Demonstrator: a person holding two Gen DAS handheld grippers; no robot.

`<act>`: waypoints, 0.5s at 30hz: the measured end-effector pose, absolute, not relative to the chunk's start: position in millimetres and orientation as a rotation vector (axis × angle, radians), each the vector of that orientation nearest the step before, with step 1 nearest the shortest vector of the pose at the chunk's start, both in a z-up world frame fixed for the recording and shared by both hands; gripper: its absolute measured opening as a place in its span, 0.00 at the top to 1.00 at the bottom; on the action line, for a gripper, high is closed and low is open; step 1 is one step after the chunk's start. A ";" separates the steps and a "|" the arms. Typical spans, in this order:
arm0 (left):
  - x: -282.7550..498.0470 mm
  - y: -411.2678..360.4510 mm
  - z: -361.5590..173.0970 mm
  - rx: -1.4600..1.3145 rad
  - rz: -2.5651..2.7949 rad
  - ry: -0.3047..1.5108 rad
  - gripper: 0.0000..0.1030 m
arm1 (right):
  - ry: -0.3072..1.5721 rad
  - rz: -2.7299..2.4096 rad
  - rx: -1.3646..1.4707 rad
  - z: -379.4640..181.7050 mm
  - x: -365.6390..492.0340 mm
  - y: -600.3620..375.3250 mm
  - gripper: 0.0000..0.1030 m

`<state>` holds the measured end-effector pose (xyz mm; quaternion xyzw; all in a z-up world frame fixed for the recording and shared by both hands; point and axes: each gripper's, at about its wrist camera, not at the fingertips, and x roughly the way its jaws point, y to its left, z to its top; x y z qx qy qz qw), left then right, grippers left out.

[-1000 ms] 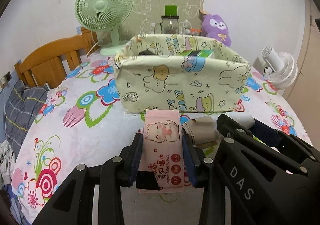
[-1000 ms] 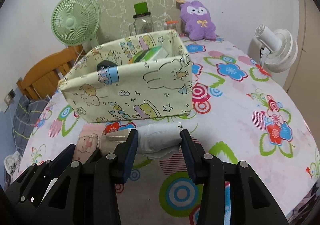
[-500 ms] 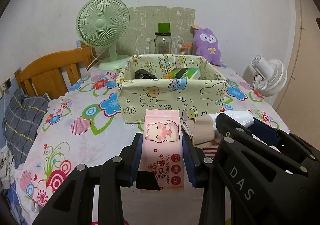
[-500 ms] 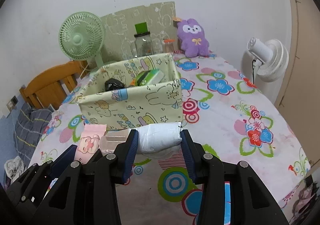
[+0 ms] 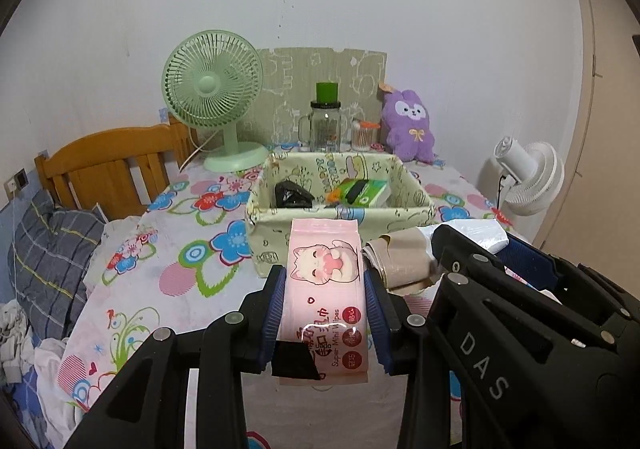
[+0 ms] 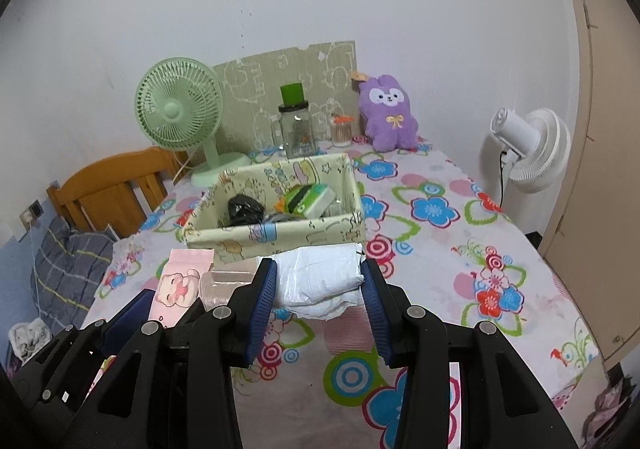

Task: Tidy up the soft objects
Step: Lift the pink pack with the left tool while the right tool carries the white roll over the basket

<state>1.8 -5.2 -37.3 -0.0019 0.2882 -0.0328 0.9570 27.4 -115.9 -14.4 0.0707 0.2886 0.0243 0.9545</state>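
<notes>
My left gripper (image 5: 325, 301) is shut on a pink pack of wet wipes (image 5: 325, 285) and holds it above the table, in front of the pale yellow fabric basket (image 5: 340, 219). My right gripper (image 6: 319, 291) is shut on a white soft packet (image 6: 320, 279), also raised in front of the basket (image 6: 280, 239). The basket holds a black object (image 6: 242, 207) and a green pack (image 6: 310, 199). A beige roll (image 5: 404, 261) sits between the two grippers. The pink pack also shows in the right wrist view (image 6: 180, 283).
On the flowered tablecloth (image 6: 440, 249) behind the basket stand a green fan (image 5: 214, 97), a glass jar (image 5: 326, 125) and a purple plush toy (image 5: 408, 125). A white fan (image 6: 532, 149) is at the right edge. A wooden chair (image 5: 104, 173) stands at the left.
Both grippers have lifted their loads up and back from the basket, which now looks smaller and shows its inside. Both grips are unchanged.
</notes>
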 end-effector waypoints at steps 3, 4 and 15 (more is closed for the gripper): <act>0.5 -4.7 -30.5 -0.007 -0.068 0.574 0.61 | 0.576 0.049 0.141 -7.3 25.9 -115.6 0.55; 0.5 -4.6 -28.7 -0.007 -0.067 0.571 0.61 | 0.572 0.049 0.141 -4.6 25.5 -115.5 0.55; 2.7 -5.0 -7.4 -0.002 -0.073 0.539 0.61 | 0.540 0.045 0.143 19.0 27.4 -117.0 0.55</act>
